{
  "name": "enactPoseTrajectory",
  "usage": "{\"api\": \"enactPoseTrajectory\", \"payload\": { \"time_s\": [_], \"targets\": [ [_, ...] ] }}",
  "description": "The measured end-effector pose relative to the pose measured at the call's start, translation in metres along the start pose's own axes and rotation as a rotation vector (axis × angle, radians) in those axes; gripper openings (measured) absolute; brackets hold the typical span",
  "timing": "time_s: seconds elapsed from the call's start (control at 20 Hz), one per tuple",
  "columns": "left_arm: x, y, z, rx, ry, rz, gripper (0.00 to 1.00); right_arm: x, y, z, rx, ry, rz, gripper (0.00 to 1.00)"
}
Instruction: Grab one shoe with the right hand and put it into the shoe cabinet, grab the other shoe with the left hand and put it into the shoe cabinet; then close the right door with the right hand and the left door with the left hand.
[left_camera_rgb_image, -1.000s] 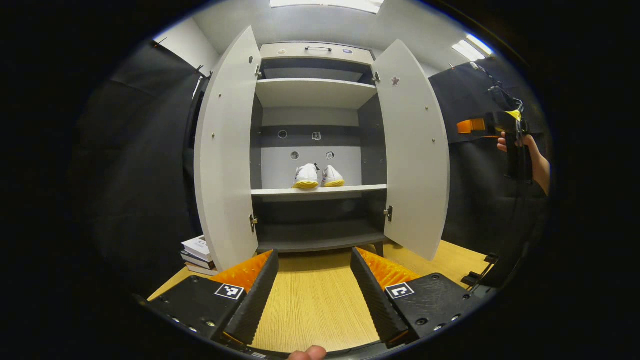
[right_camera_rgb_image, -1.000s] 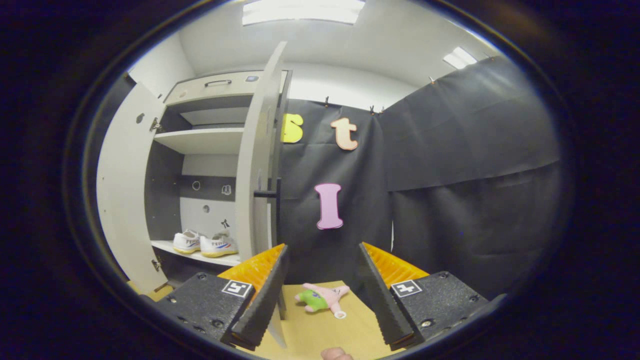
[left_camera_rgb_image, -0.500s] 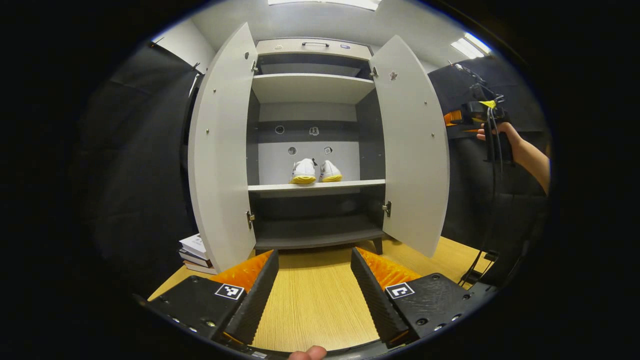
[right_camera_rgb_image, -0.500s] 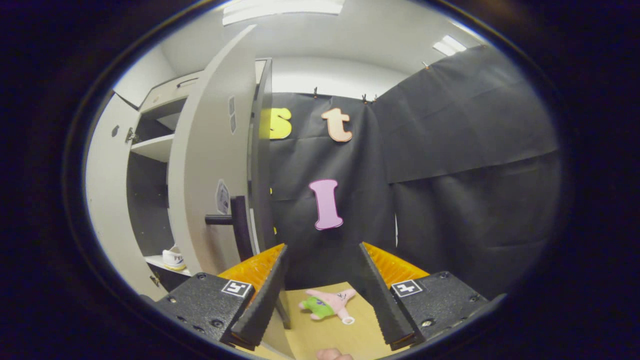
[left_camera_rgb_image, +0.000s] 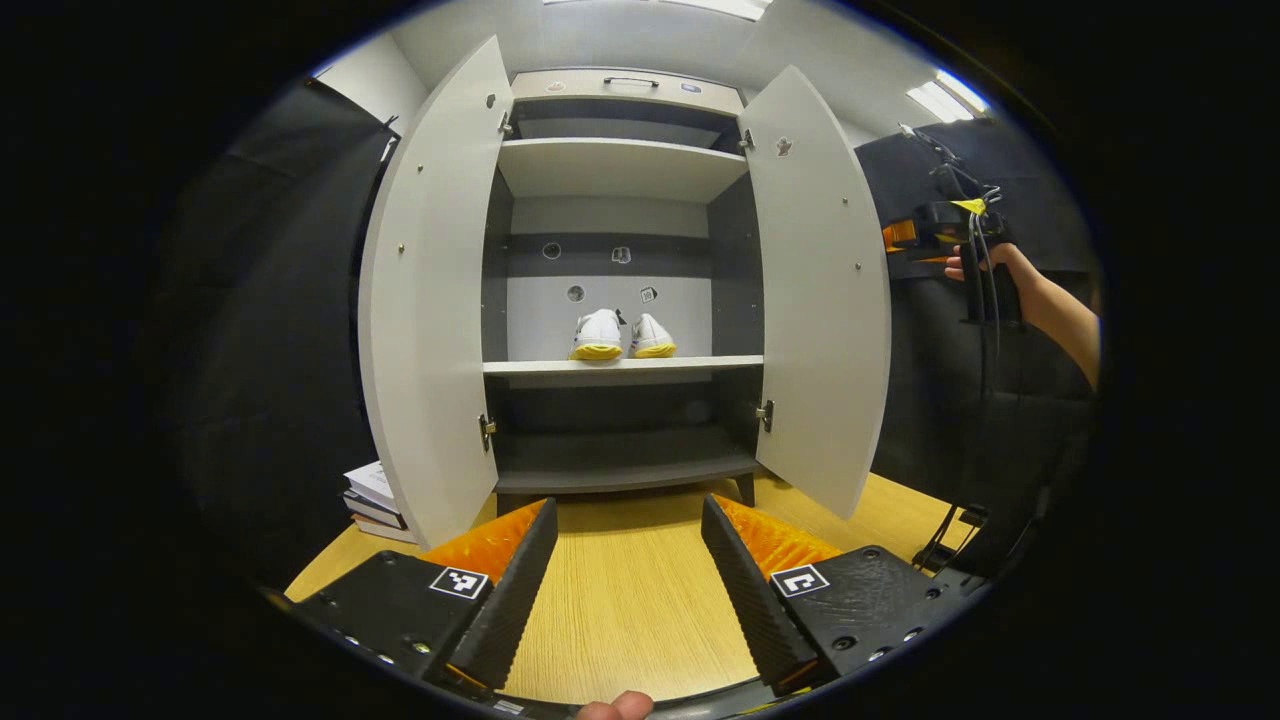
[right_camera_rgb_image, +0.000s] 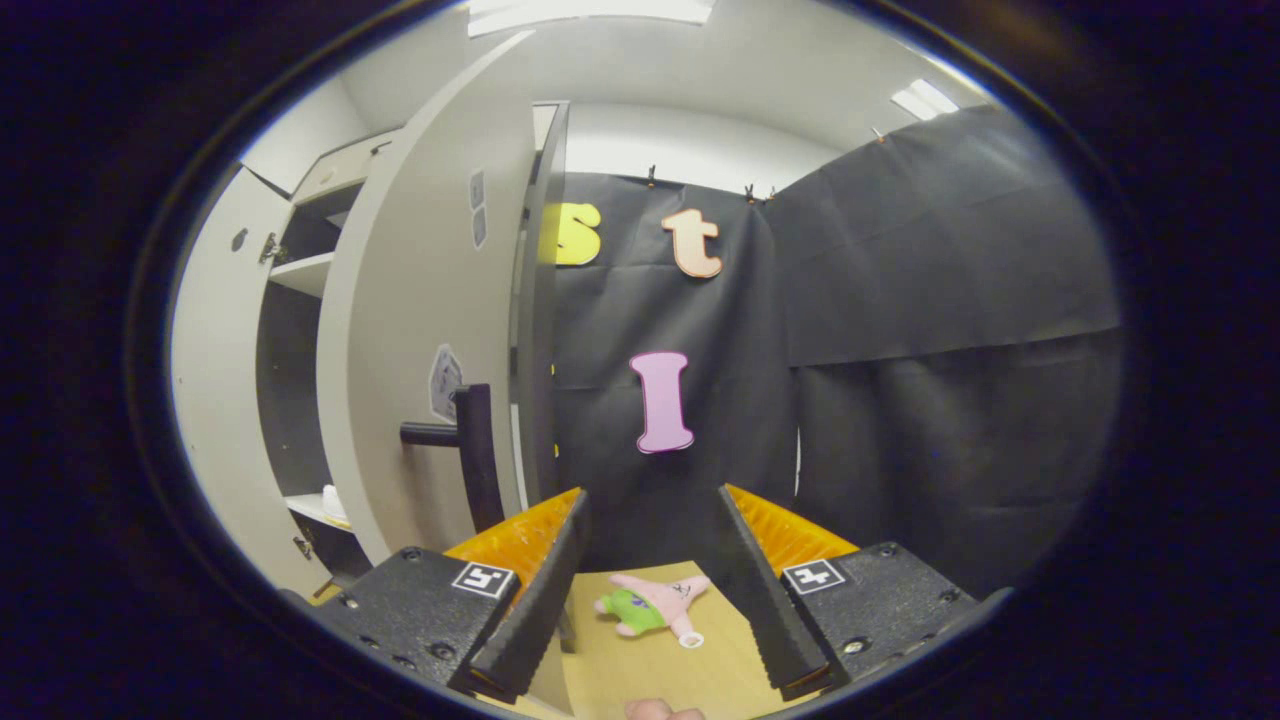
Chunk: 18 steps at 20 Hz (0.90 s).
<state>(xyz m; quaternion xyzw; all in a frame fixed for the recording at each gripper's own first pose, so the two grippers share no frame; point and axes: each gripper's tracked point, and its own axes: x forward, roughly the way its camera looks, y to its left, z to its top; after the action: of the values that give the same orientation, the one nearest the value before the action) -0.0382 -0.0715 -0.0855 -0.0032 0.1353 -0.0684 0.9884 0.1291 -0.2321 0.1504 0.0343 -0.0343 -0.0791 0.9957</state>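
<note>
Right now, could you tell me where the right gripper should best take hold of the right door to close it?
Probably the dark handle on the right door. It is an upright bar standing off the outer face, so the open right gripper could come from outside and straddle it sideways.

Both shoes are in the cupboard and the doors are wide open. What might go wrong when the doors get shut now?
1. The right gripper sits behind the right door, beside its black handle. A push might snag on that handle.
2. The shoes stand near the shelf's front edge, so a slammed door might jolt them, though they look clear.
3. The left door hangs above a stack of books and might scrape it.
</note>
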Motion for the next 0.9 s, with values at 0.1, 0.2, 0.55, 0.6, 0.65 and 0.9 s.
{"api": "enactPoseTrajectory", "payload": {
  "time_s": [0.1, 0.2, 0.55, 0.6, 0.65, 0.9],
  "targets": [
    [0.001, 0.001, -0.002, -0.004, 0.003, -0.004, 0.87, -0.007, 0.014, -0.002, 0.016, 0.005, 0.016, 0.84],
    [0.0, 0.004, -0.002, -0.003, 0.005, 0.0, 0.87, -0.012, 0.028, -0.004, 0.024, 0.011, 0.035, 0.84],
    [-0.005, 0.03, -0.009, -0.029, 0.012, 0.043, 0.87, -0.015, 0.087, -0.005, 0.03, 0.025, 0.102, 0.83],
    [-0.006, 0.034, -0.011, -0.034, 0.016, 0.05, 0.87, -0.016, 0.096, -0.005, 0.033, 0.024, 0.107, 0.83],
    [-0.007, 0.039, -0.01, -0.037, 0.011, 0.061, 0.87, -0.016, 0.106, -0.005, 0.035, 0.021, 0.116, 0.83],
    [-0.01, 0.065, -0.012, -0.044, 0.01, 0.1, 0.87, -0.001, 0.165, -0.008, 0.043, 0.022, 0.187, 0.84]
  ]
}}
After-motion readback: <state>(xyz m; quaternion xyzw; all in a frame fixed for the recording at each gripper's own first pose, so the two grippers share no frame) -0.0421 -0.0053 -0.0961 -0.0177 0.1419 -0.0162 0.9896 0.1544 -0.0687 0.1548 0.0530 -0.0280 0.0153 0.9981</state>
